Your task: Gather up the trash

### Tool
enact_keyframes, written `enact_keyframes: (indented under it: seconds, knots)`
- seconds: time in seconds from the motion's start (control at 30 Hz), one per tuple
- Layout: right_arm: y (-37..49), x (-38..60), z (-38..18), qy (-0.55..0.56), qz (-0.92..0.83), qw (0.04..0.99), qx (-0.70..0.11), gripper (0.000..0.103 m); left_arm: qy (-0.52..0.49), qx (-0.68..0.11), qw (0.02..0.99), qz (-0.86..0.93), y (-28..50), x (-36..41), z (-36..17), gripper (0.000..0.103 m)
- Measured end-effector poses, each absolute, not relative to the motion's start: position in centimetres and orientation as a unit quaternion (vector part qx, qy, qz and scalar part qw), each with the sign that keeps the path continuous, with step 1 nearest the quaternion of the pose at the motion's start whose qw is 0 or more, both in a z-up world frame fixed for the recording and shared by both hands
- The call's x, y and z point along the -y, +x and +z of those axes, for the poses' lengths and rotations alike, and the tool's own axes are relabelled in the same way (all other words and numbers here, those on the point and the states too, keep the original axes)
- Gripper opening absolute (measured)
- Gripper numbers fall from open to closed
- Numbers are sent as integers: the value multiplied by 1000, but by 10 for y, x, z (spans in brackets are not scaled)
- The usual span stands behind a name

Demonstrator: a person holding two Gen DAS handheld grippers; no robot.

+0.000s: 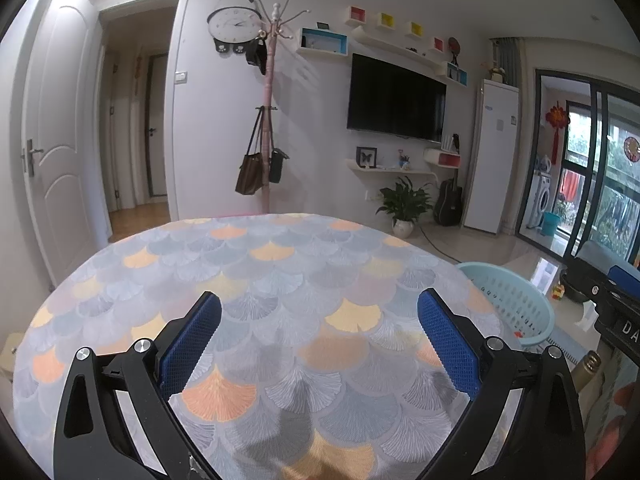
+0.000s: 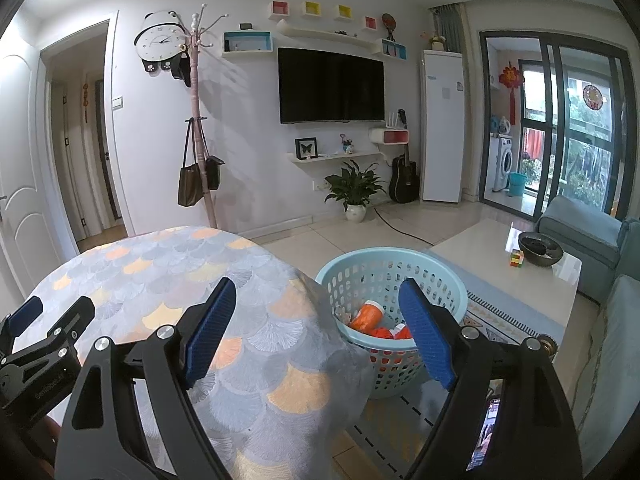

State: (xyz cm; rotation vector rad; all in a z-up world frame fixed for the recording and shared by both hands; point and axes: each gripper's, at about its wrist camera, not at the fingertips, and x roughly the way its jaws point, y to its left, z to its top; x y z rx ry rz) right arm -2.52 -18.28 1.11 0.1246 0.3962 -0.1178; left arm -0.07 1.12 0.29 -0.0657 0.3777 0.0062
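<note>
A light blue perforated basket [image 2: 384, 268] stands on the floor to the right of the round table [image 2: 160, 264]. Orange bottles [image 2: 366, 315] and other bits lie inside it. The basket also shows in the left wrist view [image 1: 516, 300]. My left gripper [image 1: 320, 332] is open and empty above the patterned tablecloth [image 1: 260, 280]. My right gripper [image 2: 316, 320] is open and empty over the table's right edge, with its right finger in front of the basket. The left gripper shows at the left edge of the right wrist view [image 2: 44, 328].
A white coffee table [image 2: 512, 272] with a dark bowl [image 2: 540, 248] and a cube stands right of the basket. A blue sofa [image 2: 584, 236] is beyond it. A pink coat stand [image 2: 200, 140] with bags, a potted plant [image 2: 354, 192] and a guitar stand by the far wall.
</note>
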Motion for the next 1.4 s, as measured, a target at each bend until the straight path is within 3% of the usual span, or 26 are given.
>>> enact_keyframes:
  seconds: [1.4]
  knots:
    - [-22,182,5,63,-63,975,-202,80,-25,-190,981,10,-2,-19,-4,95]
